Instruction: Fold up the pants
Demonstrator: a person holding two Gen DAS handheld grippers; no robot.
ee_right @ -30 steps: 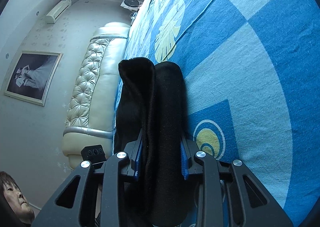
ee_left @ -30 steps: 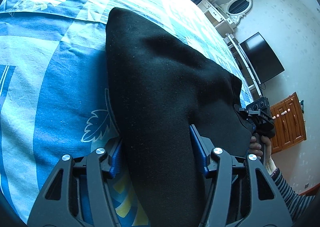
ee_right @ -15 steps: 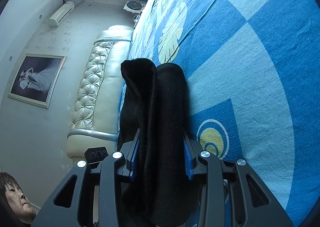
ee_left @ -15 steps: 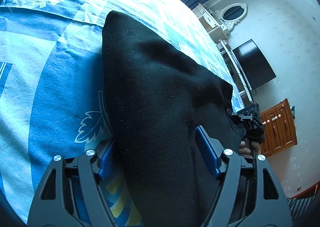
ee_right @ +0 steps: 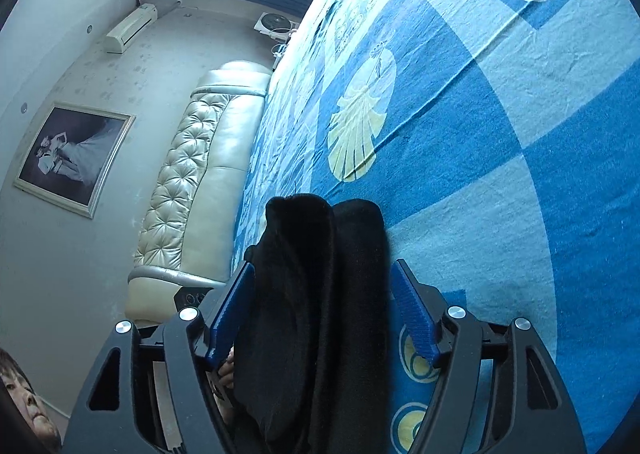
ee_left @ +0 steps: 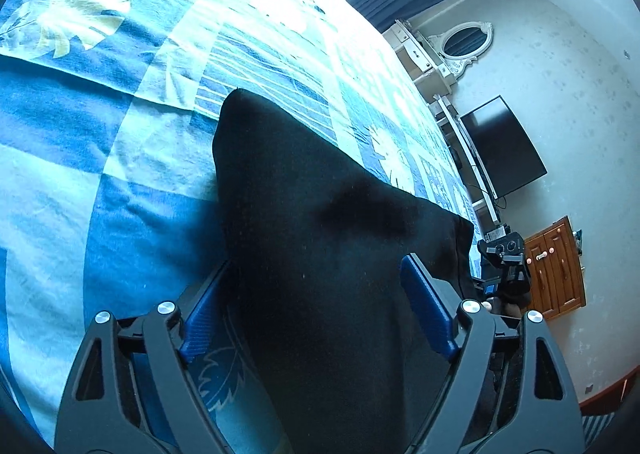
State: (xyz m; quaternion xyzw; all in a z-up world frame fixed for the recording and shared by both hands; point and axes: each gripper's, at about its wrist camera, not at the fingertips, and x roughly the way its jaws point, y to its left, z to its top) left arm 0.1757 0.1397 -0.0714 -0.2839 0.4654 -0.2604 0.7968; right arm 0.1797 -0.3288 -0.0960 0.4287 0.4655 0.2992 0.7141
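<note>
The black pants (ee_left: 320, 214) lie folded into a thick pad on the blue patterned bed cover (ee_left: 80, 158). My left gripper (ee_left: 316, 294) straddles their near end. Its jaws are opening, the blue pads (ee_left: 204, 318) stand off the cloth, and the pants run between them. In the right wrist view the pants' folded edge (ee_right: 320, 274) shows as two stacked black rolls. My right gripper (ee_right: 322, 310) straddles that edge, its jaws also opening, with narrow gaps between the pads (ee_right: 412, 314) and the cloth. Neither gripper presses on the pants.
The bed cover (ee_right: 500, 134) stretches far beyond the pants. A padded cream headboard (ee_right: 192, 194) and a framed picture (ee_right: 68, 158) are on one side. A television (ee_left: 504, 150), a white dresser with mirror (ee_left: 460, 46) and a wooden cabinet (ee_left: 556, 266) stand past the bed's other edge. A person (ee_right: 24, 406) is at the lower left.
Both grippers' jaws have spread away from the pants they were clamped on. Both have drawn back a little along the cloth, so the pants' far end sits lower in each view.
</note>
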